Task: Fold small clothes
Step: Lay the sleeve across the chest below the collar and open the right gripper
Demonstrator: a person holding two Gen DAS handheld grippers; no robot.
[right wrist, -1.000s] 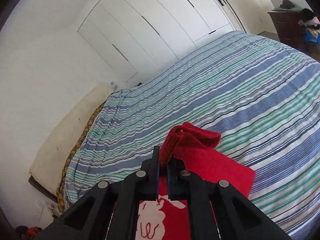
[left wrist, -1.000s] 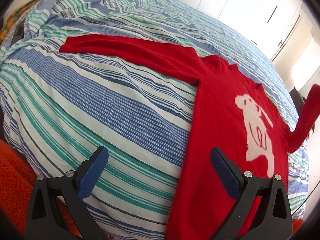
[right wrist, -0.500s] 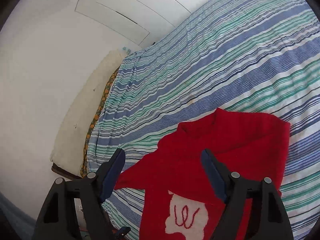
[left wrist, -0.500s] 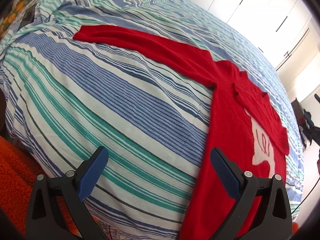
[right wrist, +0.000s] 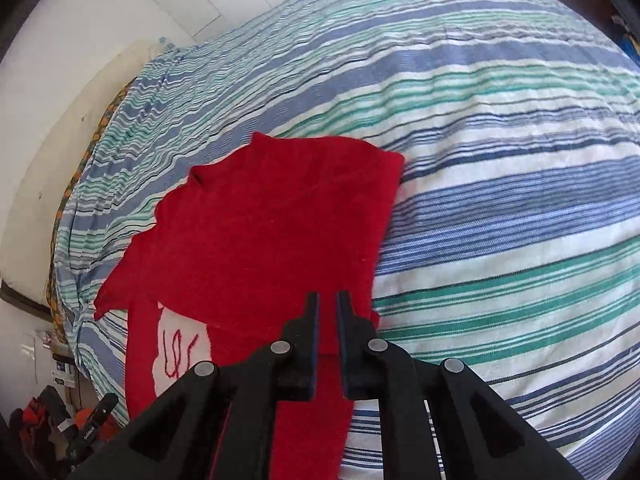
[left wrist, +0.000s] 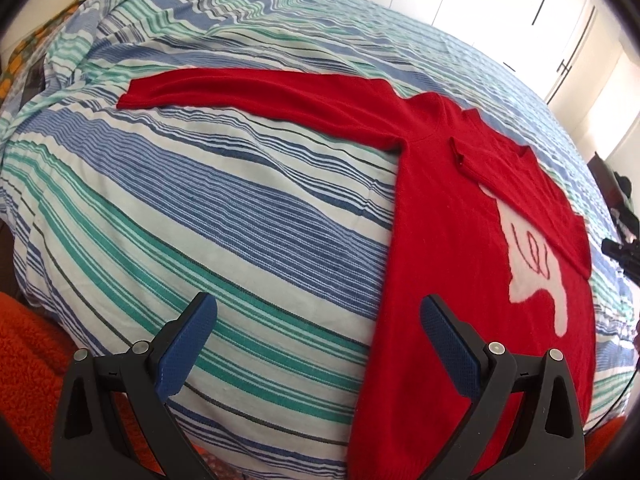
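Observation:
A small red sweater [left wrist: 444, 208] with a white animal figure [left wrist: 532, 264] lies flat on the striped bed [left wrist: 224, 208]. One sleeve [left wrist: 256, 92] stretches out to the left; the other sleeve [right wrist: 280, 240] lies folded across the chest. My left gripper [left wrist: 320, 336] is open and empty, above the bed near the sweater's lower left edge. My right gripper [right wrist: 327, 320] has its fingers nearly closed with a narrow gap, hovering over the sweater's right side [right wrist: 352, 264]; no cloth shows between the fingers.
White wardrobe doors [left wrist: 520, 0] stand beyond the bed. An orange fuzzy fabric [left wrist: 28, 344] lies at the bed's near left edge. A white wall and cream headboard [right wrist: 60, 128] border the bed's far side. Clutter sits on the floor [right wrist: 52, 420].
My right gripper dropped the sleeve across the sweater's chest, opened, then closed to a narrow gap above the sweater's side. My left gripper stayed open and shifted view slightly.

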